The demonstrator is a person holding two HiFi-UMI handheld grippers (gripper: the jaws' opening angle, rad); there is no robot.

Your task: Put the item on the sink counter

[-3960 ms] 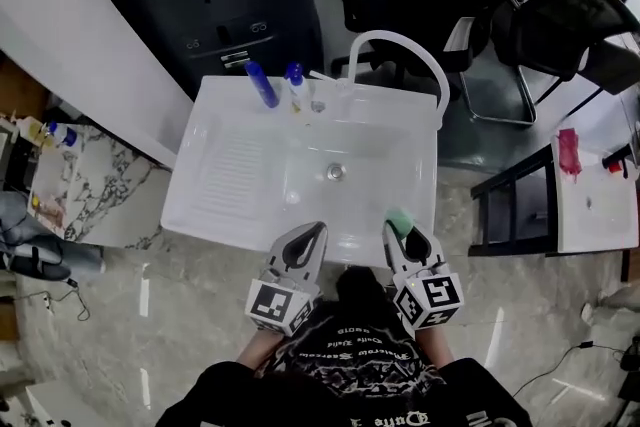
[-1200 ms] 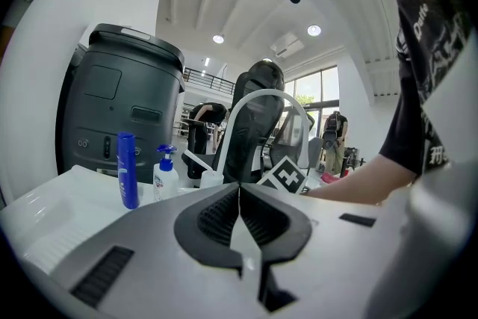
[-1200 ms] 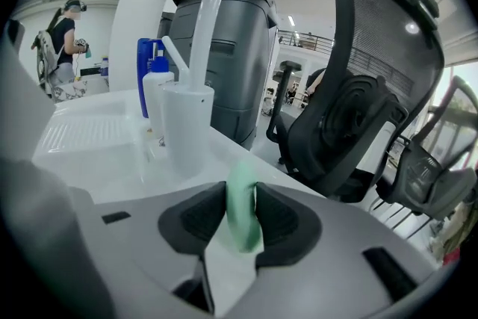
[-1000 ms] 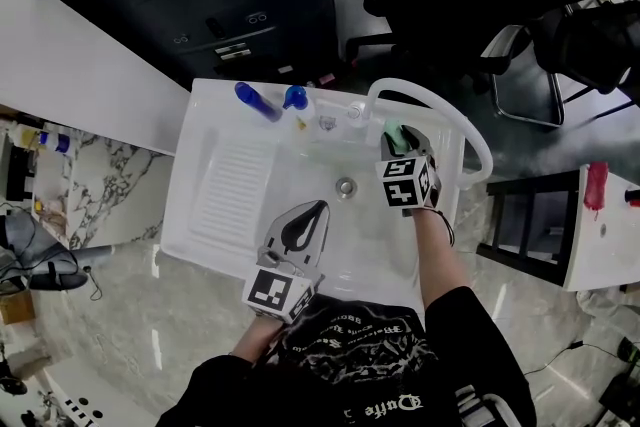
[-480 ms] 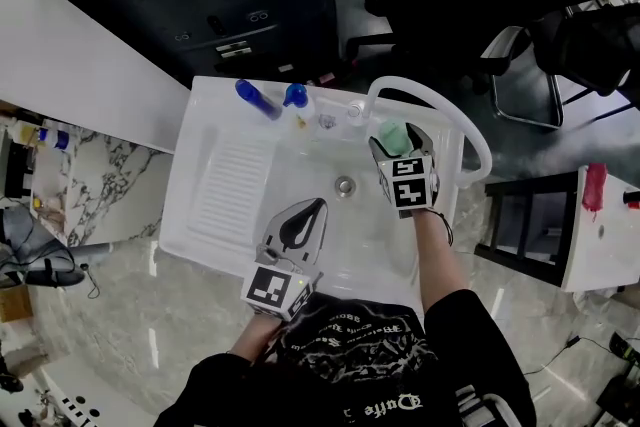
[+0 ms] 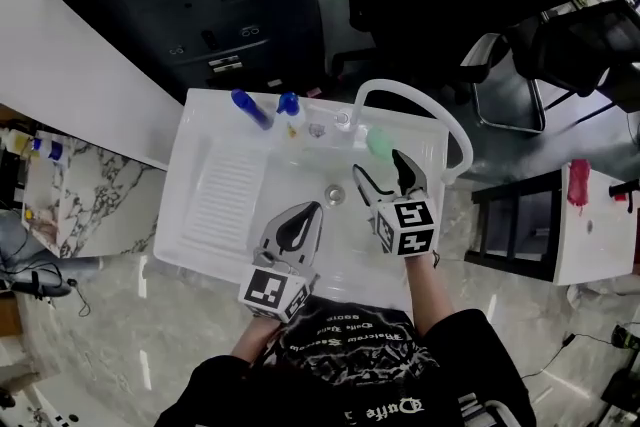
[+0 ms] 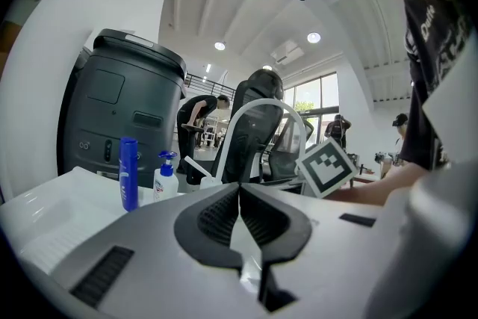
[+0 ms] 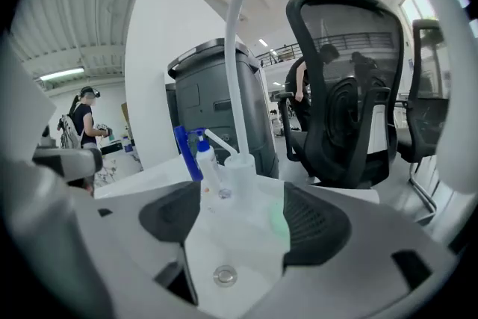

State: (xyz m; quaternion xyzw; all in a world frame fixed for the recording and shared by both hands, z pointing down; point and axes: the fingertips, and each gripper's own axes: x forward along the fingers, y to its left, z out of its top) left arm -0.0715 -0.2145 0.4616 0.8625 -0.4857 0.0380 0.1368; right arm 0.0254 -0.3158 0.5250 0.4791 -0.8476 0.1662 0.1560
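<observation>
The green item (image 6: 379, 141) lies on the sink's tabletop (image 6: 426, 147) at the back right, just beside the tap (image 6: 343, 121). The right gripper (image 6: 380, 169) hangs just short of it, its fingers opening wide and clear of the item, with nothing clamped between them. The left gripper (image 6: 316, 209) hovers over the near side of the basin (image 6: 300, 177), fingers together and empty. A blue bottle (image 6: 247, 109) and a pump bottle (image 6: 290, 112) stand left of the tap.

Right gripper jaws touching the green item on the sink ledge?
Apart. Head view: the green item lies on the sink ledge just past the right gripper, whose jaws are opening clear of it.
</observation>
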